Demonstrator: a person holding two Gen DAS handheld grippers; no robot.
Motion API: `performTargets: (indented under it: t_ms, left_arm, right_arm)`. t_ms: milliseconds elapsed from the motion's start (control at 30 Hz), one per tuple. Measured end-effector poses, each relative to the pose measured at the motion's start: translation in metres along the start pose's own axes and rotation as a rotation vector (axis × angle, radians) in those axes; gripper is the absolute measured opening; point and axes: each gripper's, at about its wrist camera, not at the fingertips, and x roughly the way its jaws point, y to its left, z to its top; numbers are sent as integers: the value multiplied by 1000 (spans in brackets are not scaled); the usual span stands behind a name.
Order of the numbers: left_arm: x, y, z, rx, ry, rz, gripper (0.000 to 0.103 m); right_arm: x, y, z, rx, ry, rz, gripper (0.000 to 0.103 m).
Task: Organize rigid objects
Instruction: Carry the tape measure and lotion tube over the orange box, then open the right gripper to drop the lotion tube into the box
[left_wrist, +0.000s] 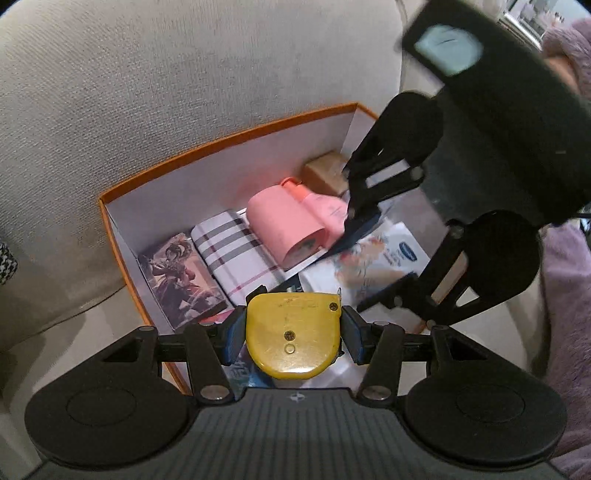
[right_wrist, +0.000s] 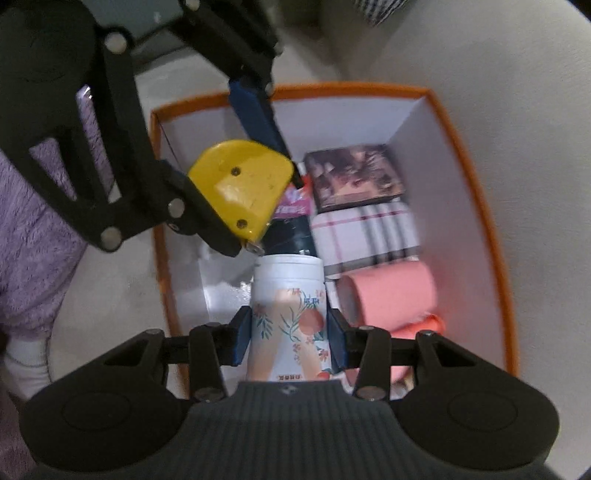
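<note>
An orange-rimmed white box (left_wrist: 229, 140) (right_wrist: 476, 140) sits on a beige sofa. My left gripper (left_wrist: 293, 338) is shut on a yellow tape measure (left_wrist: 293, 332) (right_wrist: 240, 188) and holds it over the box. My right gripper (right_wrist: 290, 338) is shut on a white floral-printed bottle (right_wrist: 288, 306) (left_wrist: 373, 258) inside the box; it shows from outside in the left wrist view (left_wrist: 373, 258). In the box lie a pink bottle (left_wrist: 284, 221) (right_wrist: 391, 295), a plaid case (left_wrist: 236, 251) (right_wrist: 365, 236) and a picture box (left_wrist: 181, 280) (right_wrist: 354, 177).
A tan box (left_wrist: 325, 171) sits in the far corner of the orange box. A dark can (right_wrist: 291, 236) and a pink packet (right_wrist: 291, 203) lie under the tape measure. Beige sofa cushions (left_wrist: 184, 74) surround the box. A purple fleece sleeve (right_wrist: 33, 236) is at the left.
</note>
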Motion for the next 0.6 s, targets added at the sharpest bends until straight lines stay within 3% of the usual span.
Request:
performTargets:
  t_ms: [133,333,600]
  left_arm:
    - [10,2,3,-1,17,-5,61]
    - [18,6,5,10,27,-1,61]
    - [23,8,10,-10,33,18,61]
  right_arm:
    - [16,-14,6,-8,-9,158,45]
    - [34,-22,18,-3,32,311,47]
    - [37,-26,24,38,3,336,46]
